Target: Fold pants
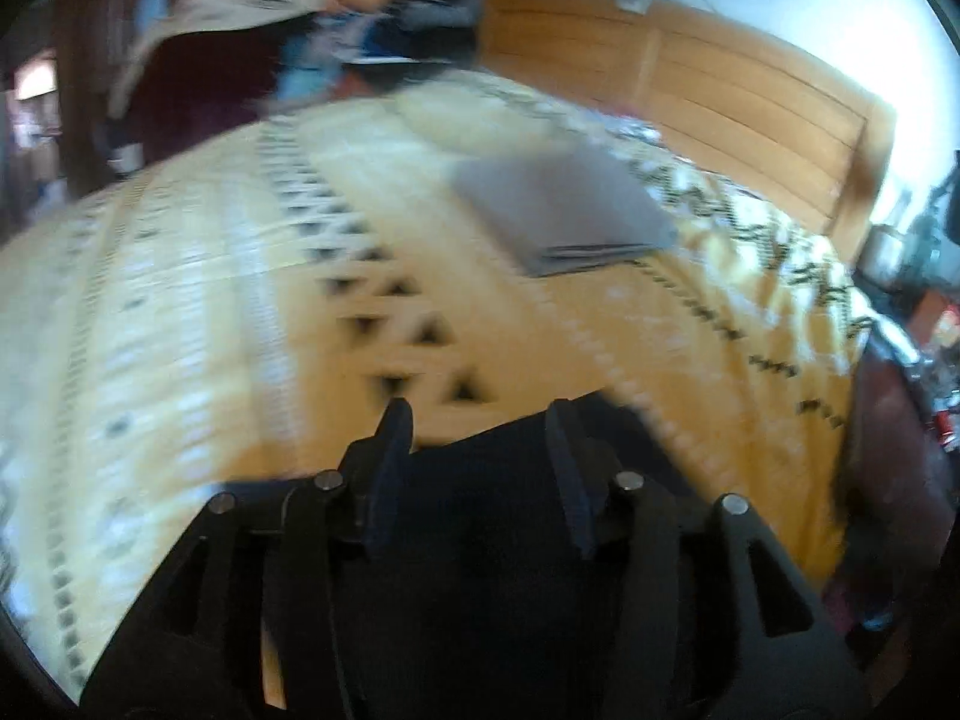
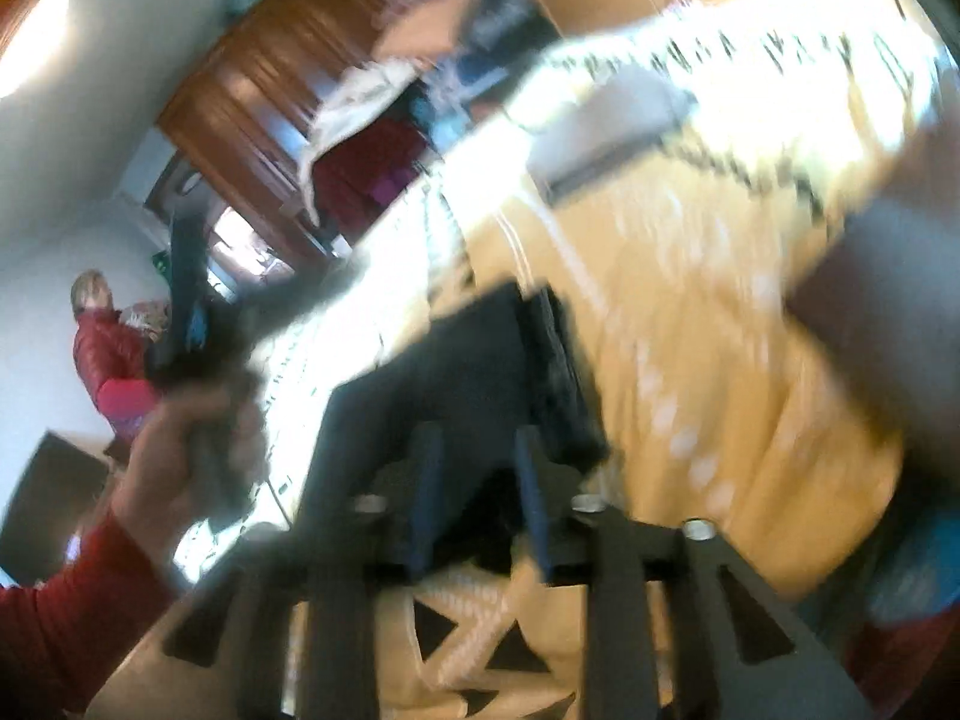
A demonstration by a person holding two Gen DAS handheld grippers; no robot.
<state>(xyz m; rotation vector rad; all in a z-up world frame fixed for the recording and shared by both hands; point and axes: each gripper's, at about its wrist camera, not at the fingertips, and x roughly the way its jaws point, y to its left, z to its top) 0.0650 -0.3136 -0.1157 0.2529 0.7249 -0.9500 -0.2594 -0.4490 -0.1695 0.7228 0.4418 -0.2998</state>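
Pants [image 1: 492,480] lie between both spread claws, left [image 1: 480,420] and right [image 2: 477,444].

yellow patterned bedspread [image 1: 210,300] | folded grey cloth [image 1: 558,210] | wooden headboard [image 1: 720,96] | clothes pile [image 1: 420,24]

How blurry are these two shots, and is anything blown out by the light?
Left wrist view: mild motion blur, the folded grey garment readable, the wall at upper right glaring. Right wrist view: heavy smear, the bedspread overexposed near the top, the dark pants just a shape.
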